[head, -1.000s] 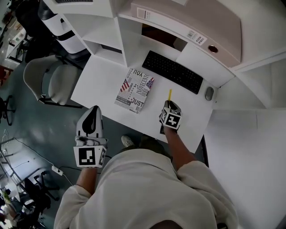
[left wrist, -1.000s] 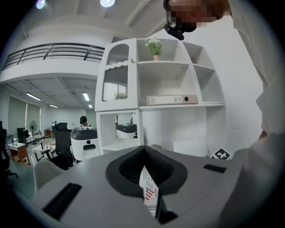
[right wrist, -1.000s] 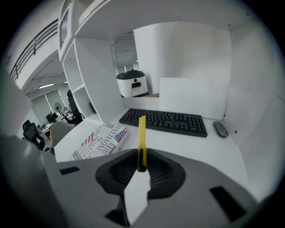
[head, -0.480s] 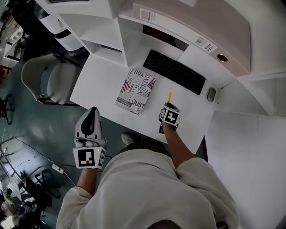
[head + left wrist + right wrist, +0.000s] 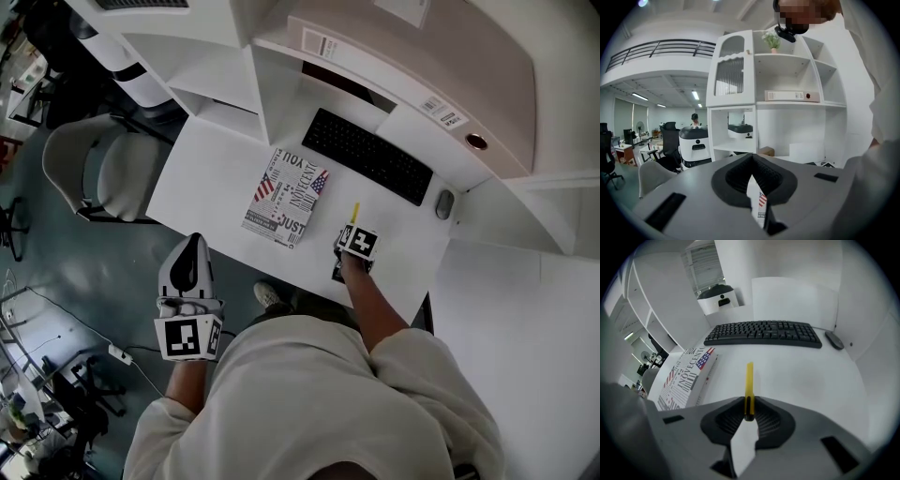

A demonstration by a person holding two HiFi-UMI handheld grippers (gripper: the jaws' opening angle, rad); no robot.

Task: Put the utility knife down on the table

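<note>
My R gripper [image 5: 749, 414] is clamped on the yellow utility knife [image 5: 749, 380] at its rear end, mid-frame. It's prob light, stiff, slick plastic, so I grip the flat sides. L gripper [image 5: 752, 164] has its jaws together, empty.

In the head view the marker cube of the right claw [image 5: 353, 234] covered the utility knife [image 5: 354, 212] except for its yellow tip, and in the left gripper view the left claw [image 5: 753, 173] hid the book [image 5: 760, 206] except for a narrow strip, its print too small to read.
</note>
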